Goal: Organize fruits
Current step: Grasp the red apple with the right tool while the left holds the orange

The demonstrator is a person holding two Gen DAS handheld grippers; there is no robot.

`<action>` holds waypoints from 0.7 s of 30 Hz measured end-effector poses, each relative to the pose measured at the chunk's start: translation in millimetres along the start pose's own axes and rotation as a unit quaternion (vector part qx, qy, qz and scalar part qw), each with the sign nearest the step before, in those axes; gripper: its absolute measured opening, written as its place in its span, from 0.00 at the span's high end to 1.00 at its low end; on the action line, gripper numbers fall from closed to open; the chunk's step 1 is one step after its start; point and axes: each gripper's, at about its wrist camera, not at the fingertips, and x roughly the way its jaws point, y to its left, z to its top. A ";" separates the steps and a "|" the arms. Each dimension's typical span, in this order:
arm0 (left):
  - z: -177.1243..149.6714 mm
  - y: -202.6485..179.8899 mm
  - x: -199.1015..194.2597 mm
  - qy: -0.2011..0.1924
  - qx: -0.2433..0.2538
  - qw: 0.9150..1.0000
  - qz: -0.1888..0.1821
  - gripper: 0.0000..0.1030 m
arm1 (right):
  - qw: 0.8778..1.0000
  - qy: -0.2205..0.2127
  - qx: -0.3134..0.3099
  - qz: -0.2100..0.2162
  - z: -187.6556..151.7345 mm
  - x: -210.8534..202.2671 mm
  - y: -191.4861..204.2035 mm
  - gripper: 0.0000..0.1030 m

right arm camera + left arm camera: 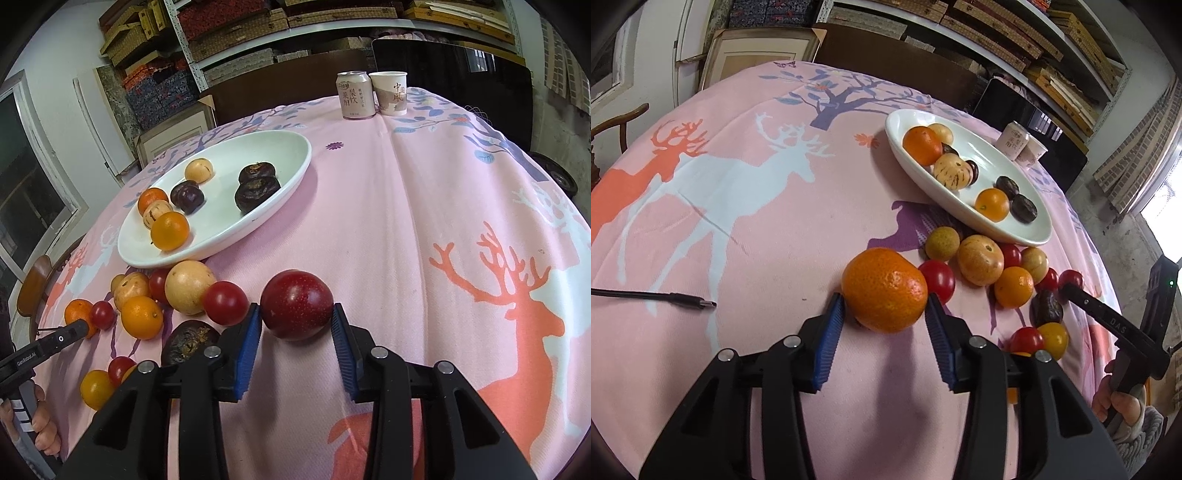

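My left gripper (885,304) is shut on a large orange mandarin (884,290), blue pads touching both its sides, just above the pink tablecloth. My right gripper (296,312) is shut on a dark red plum (297,304). A white oval plate (1027,206), which also shows in the right wrist view (280,162), holds several fruits: oranges, pale striped fruits and dark wrinkled ones. A loose pile of fruit (997,269) lies on the cloth in front of the plate: cherry tomatoes, small oranges, yellow-tan fruits, a dark wrinkled fruit (188,341).
A drink can (352,94) and a paper cup (389,92) stand at the table's far edge. A black USB cable (653,297) lies on the cloth at left. Chairs and shelves of boxes surround the table.
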 end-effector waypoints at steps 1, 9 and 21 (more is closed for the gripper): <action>0.7 0.1 -0.1 -0.003 -0.001 1.000 0.002 0.55 | 1.000 0.000 0.000 0.000 0.0 0.3 0.1 0.62; 1.6 -1.1 -3.3 -0.014 0.000 1.000 0.003 0.55 | 1.000 0.003 0.003 0.000 0.4 2.0 -1.1 0.62; 1.2 0.5 -4.2 -0.017 0.001 1.000 0.000 0.56 | 1.000 0.003 0.005 0.001 0.4 2.4 -1.6 0.62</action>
